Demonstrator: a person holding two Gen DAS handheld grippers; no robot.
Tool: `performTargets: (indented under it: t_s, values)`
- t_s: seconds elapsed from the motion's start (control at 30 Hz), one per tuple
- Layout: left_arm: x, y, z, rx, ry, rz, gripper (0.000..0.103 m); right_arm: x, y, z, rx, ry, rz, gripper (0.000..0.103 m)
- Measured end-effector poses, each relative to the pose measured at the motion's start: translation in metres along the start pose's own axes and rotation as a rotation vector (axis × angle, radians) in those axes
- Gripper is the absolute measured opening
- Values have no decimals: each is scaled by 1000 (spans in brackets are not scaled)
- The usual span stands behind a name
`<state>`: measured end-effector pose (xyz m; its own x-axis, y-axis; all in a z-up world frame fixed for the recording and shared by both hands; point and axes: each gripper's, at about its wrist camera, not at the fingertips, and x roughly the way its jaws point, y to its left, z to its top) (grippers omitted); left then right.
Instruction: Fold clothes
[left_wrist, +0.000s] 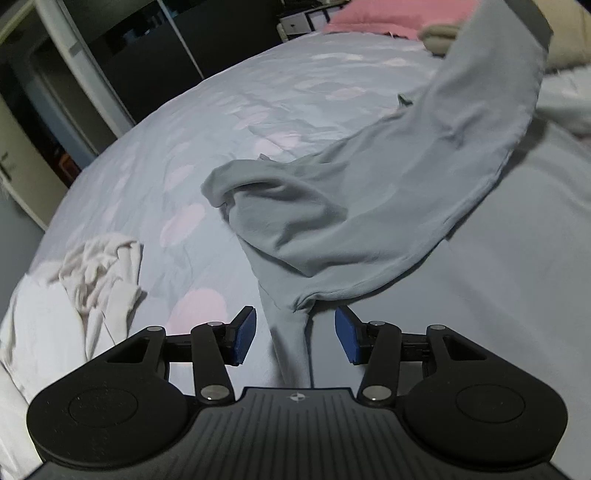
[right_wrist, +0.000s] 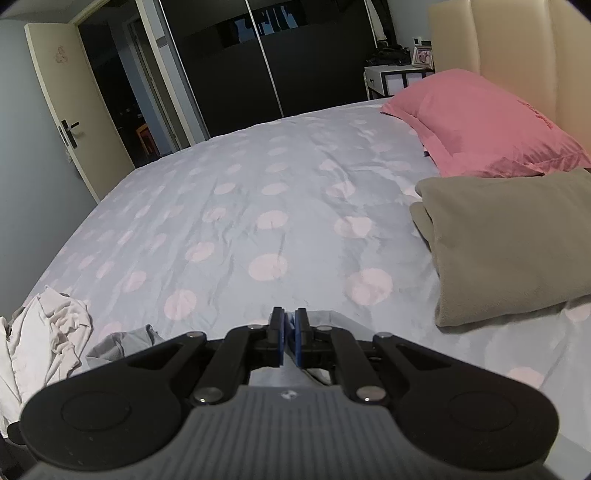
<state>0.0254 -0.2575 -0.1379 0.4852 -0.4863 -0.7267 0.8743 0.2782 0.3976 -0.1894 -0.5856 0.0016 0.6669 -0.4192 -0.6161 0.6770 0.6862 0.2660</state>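
Observation:
A grey garment (left_wrist: 332, 206) lies partly on the bed, one end lifted up toward the top right of the left wrist view. My left gripper (left_wrist: 295, 334) is open, its blue pads (left_wrist: 245, 334) on either side of a narrow strip of the garment, not closed on it. My right gripper (right_wrist: 290, 338) is shut on a fold of the grey garment (right_wrist: 291, 373), held above the bed. A bit of the grey garment (right_wrist: 125, 341) shows at lower left of the right wrist view.
The bed has a pale blue sheet with pink dots (right_wrist: 266, 206). A crumpled white garment (left_wrist: 99, 280) lies at the left edge; it also shows in the right wrist view (right_wrist: 48, 339). A folded olive blanket (right_wrist: 517, 243) and pink pillow (right_wrist: 480, 125) lie at right. Dark wardrobe and door stand beyond.

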Motion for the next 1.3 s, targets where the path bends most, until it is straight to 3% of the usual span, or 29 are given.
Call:
performTargets:
  t_s: [0.1,0.2,0.3,0.4,0.53,0.73,0.83,0.9,1.0,1.23,1.3]
  values:
    - [9,-12,-2,113,-1,57,35,0,-6,0,4,4,-8,6]
    - [16,-20,-4,191,-8,112,15,5,-12,-2,17,18,-23,6]
    - [10,-14,-1,147,-26,175,8,10,-21,-5,36,24,-50,6]
    - [3,4,1,18,-10,189,7,13,-31,-6,40,15,-102,4]
    - [12,7,-8,22,24,176,7,35,-50,-17,79,74,-165,3]
    - [3,20,-10,-81,54,91,15,61,-63,-38,99,176,-144,8]
    - [-13,40,-6,-215,25,-24,30,69,-64,-46,70,216,-140,9]
    - [-27,49,0,-276,-8,-59,37,73,-67,-50,68,235,-145,12]
    - [-37,66,12,-319,-28,-83,39,76,-68,-53,79,257,-137,18]
    - [-15,128,60,-510,29,-176,49,76,-54,-46,24,250,-127,30]
    - [2,139,78,-516,69,-180,49,76,-50,-45,-9,248,-133,32]
